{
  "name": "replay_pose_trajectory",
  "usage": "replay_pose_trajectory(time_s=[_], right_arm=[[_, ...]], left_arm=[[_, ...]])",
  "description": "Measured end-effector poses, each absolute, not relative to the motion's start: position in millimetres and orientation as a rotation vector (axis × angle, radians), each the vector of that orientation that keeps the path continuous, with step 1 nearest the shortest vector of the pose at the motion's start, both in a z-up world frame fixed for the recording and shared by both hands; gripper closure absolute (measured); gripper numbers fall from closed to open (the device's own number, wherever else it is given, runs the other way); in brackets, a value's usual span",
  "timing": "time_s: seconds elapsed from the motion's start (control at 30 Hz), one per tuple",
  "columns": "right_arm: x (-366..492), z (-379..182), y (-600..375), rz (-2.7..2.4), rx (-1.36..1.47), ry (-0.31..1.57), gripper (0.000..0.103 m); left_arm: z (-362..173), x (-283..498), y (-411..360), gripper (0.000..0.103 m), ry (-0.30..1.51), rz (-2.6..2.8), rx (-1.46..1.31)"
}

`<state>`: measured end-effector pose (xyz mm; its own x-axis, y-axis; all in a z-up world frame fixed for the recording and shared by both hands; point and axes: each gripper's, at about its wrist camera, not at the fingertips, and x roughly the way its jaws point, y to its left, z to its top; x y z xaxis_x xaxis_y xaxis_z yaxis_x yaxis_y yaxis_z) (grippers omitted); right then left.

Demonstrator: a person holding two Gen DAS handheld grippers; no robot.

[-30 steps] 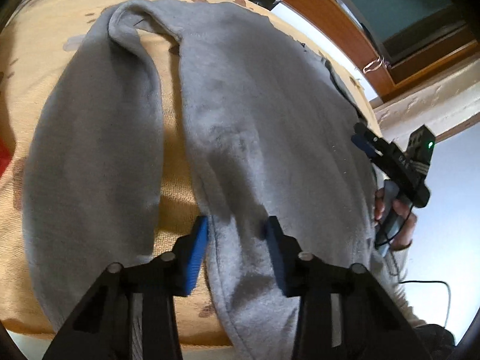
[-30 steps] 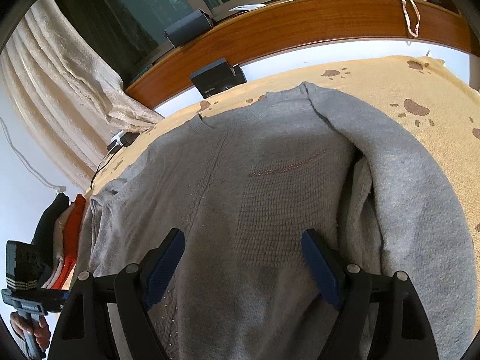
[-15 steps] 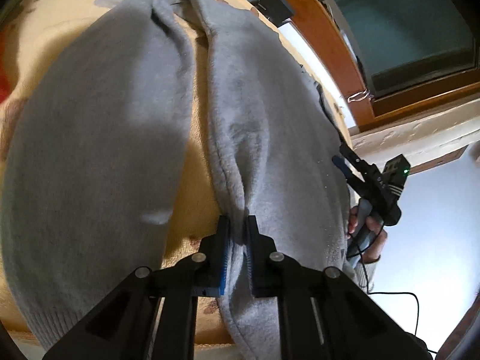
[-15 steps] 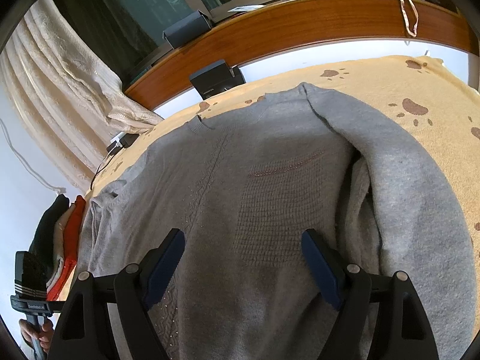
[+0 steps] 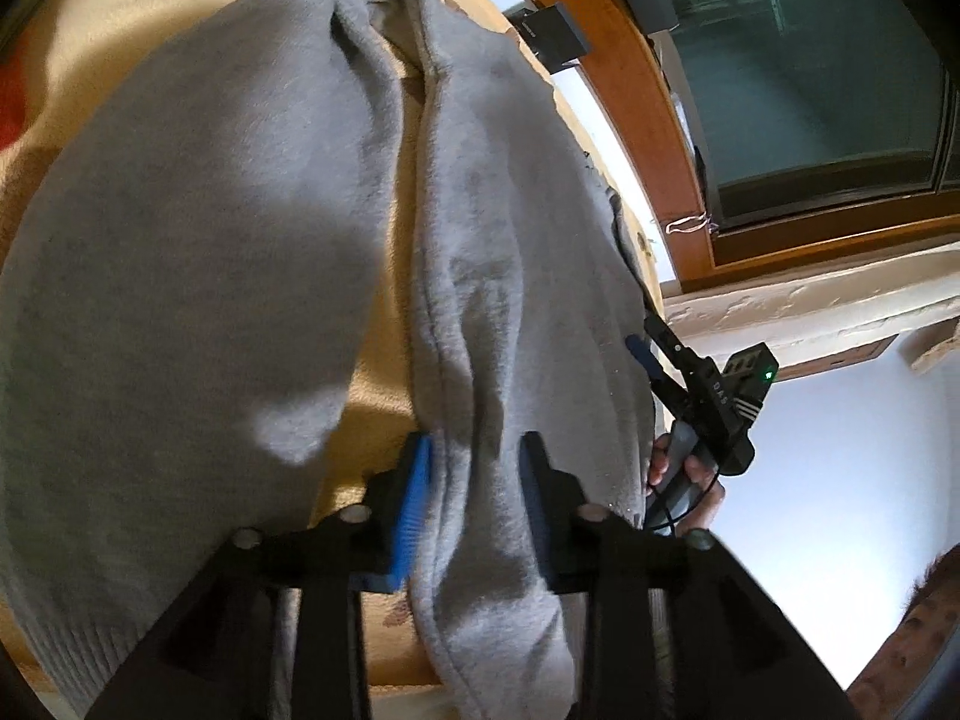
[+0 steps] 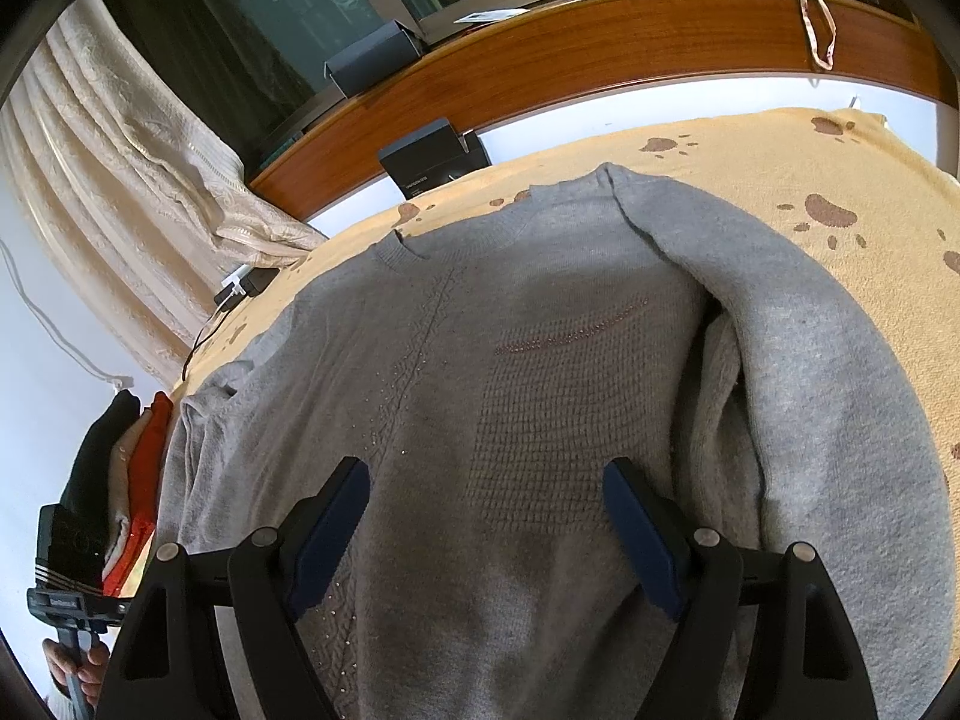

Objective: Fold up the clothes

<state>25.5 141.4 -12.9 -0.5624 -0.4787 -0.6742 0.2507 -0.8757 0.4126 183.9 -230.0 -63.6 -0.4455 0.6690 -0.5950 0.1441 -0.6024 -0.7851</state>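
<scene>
A grey knitted sweater (image 6: 540, 360) lies flat on a yellow bedspread (image 6: 780, 156) with brown paw prints. Its right sleeve (image 6: 840, 390) is folded down along the body. In the left wrist view the other sleeve (image 5: 180, 300) lies left of the body's side edge (image 5: 510, 228). My left gripper (image 5: 474, 480) straddles a raised ridge of that edge; its jaws are opening and the cloth sits loosely between the blue pads. My right gripper (image 6: 486, 516) hovers wide open over the sweater's lower front, with nothing gripped. A hand holds it at the right of the left wrist view (image 5: 696, 384).
A stack of folded clothes (image 6: 144, 462), red and black among them, sits at the bed's left edge. A black box (image 6: 429, 159) stands by the wooden window sill (image 6: 600, 42). A cream curtain (image 6: 120, 168) hangs at left, and a charger cable (image 6: 240, 288) lies near the bed's corner.
My left gripper moved in along the sweater's side edge and rolled, pinched the cloth into a ridge, then parted its jaws again. The right gripper kept still and open.
</scene>
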Motion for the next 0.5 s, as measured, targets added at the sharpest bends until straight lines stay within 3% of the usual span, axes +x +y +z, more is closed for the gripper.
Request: replay_pose_trajectory(time_s=[0.3,0.5], right_arm=[[26,-13,141,-2.431,1.162,-0.38,0.021],[25,-13,142,-2.431,1.16,-0.384,0.021]], left_arm=[[-64,174,-235,0.036,-1.348,2.045,-1.413],[-58,163,-228,0.035,-1.337,2.072,-1.527]])
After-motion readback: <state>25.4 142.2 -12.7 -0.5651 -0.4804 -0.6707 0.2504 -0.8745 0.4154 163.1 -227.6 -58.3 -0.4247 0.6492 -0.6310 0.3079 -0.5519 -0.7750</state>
